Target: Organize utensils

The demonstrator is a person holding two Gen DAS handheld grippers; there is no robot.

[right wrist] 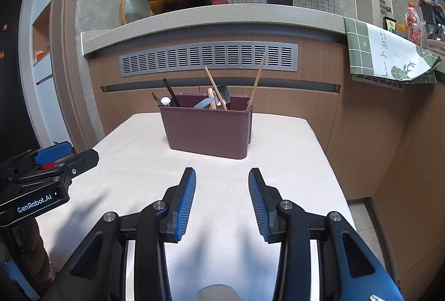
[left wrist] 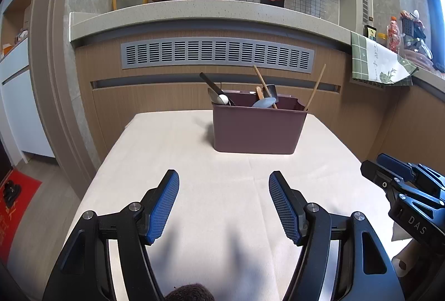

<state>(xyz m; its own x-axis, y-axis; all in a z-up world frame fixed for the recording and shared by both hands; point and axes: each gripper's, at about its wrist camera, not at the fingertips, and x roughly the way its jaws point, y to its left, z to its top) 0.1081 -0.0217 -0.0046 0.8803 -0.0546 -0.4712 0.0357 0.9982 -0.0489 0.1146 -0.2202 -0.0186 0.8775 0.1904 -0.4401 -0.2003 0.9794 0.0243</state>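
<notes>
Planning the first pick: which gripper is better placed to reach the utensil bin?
Probably right, narrowly. The bin sits almost straight ahead of the right gripper; from the left gripper it lies off to the right. Both are open, empty, and short of it.

Left gripper [left wrist: 224, 176] is pointing forward and slightly downward, jaws standing wide apart with nothing between the blue pads [left wrist: 164, 206]. Right gripper [right wrist: 222, 173] is sitting alongside at a like tilt, jaws parted more narrowly, also gripping nothing. Each is showing at the edge of the other's view. A fingertip [left wrist: 403, 263] is showing below the right gripper's body.
</notes>
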